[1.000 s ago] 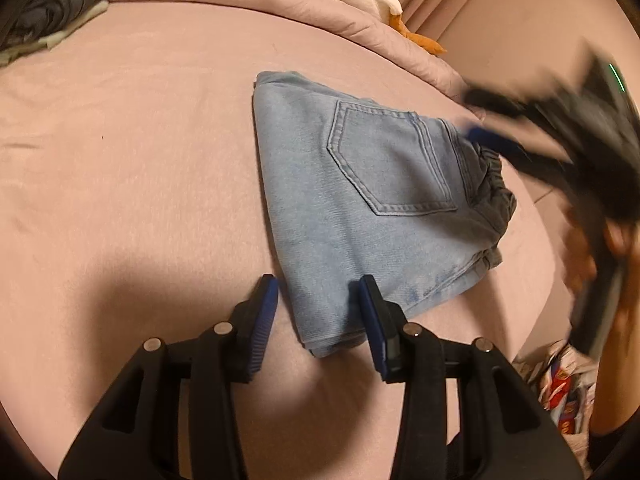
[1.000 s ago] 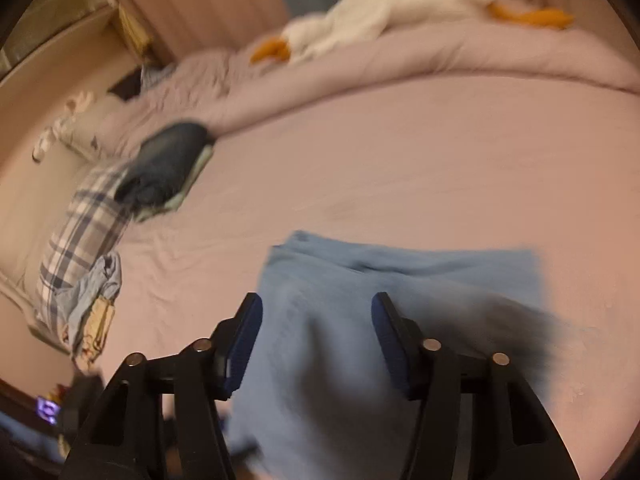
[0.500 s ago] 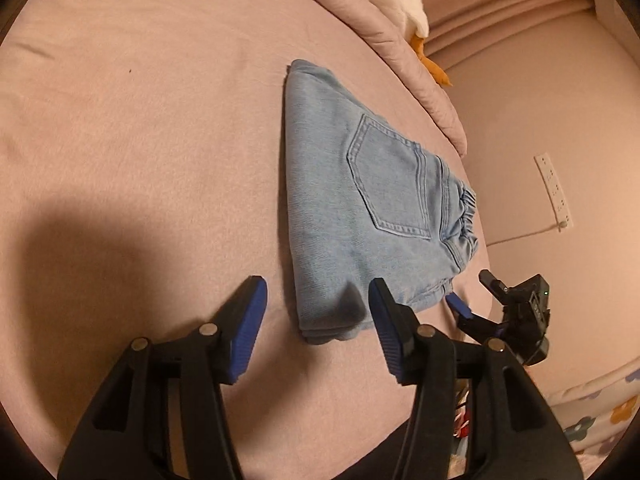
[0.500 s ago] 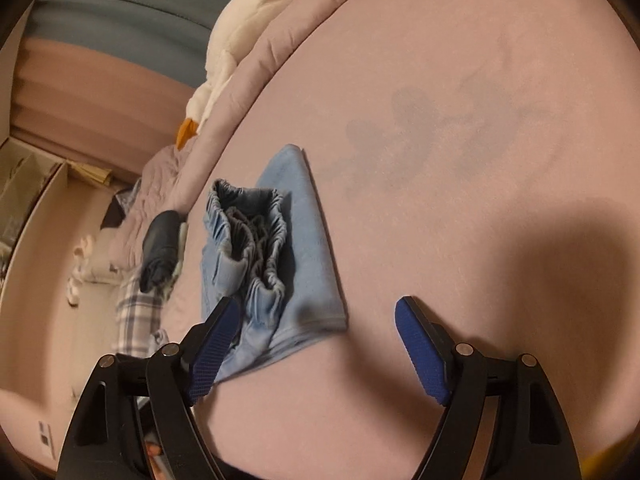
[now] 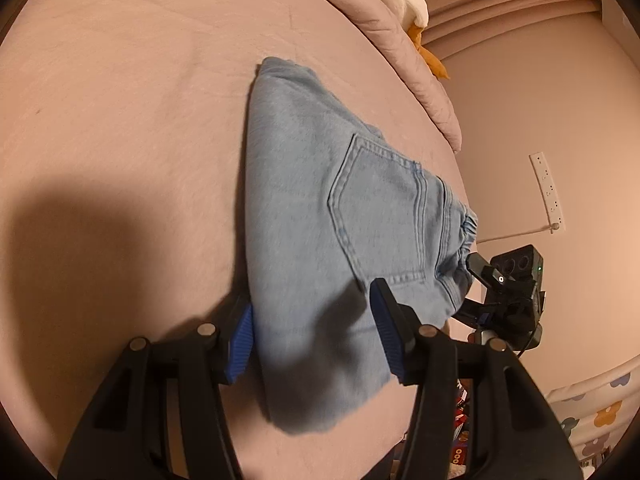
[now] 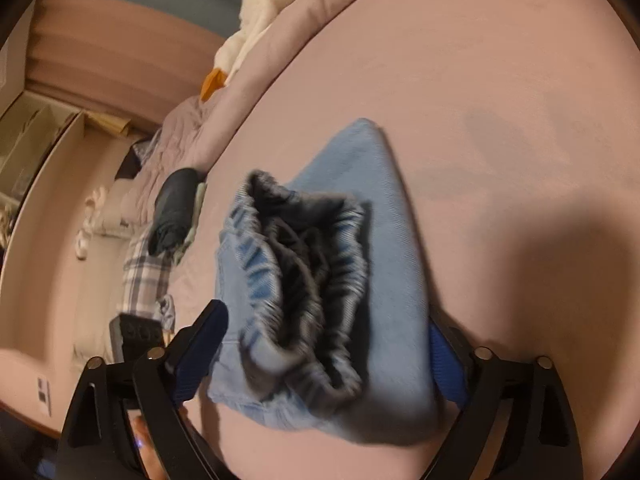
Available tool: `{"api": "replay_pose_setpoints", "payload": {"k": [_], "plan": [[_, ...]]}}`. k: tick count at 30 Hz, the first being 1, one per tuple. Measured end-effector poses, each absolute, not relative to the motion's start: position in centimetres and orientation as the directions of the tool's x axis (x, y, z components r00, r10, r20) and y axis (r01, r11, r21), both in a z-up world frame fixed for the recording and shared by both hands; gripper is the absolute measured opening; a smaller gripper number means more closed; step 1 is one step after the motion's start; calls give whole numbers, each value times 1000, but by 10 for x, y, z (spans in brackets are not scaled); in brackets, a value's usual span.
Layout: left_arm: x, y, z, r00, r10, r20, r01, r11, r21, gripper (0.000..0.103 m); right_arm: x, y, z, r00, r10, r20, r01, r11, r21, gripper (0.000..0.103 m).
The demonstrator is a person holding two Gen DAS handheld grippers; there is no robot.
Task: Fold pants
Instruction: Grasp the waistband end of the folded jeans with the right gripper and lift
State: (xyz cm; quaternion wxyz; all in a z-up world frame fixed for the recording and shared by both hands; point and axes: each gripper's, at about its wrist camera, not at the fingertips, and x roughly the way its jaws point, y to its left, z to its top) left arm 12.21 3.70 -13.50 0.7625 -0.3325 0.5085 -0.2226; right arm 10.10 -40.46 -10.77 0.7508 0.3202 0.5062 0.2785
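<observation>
Left wrist view: the left claw [image 5: 316, 340] is spread wide, one blue pad on either side of the near edge of the folded light-blue denim pants [image 5: 332, 216], which lie on the pink bed sheet [image 5: 120, 120]. The right claw [image 6: 324, 364], equally spread, straddles the gathered elastic waistband [image 6: 300, 264] end. The folding looks nearly complete; this reads as squaring or lifting the bundle. Next, both claws likely need to close evenly on all layers without letting the stack slip apart.
</observation>
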Motion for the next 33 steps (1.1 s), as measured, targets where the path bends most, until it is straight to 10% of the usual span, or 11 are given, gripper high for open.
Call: {"api": "replay_pose_setpoints", "payload": {"k": [15,33], "plan": [[148,17,-133,401,-635,-660,49,734,-677,54,119,-382,-109,345,686,-640,-213,722,659,96],[136,-14,-123,466,-384,-797,103,918,-382,43,89,-371,-87,472,547,-691,-239,834,497,57]]}}
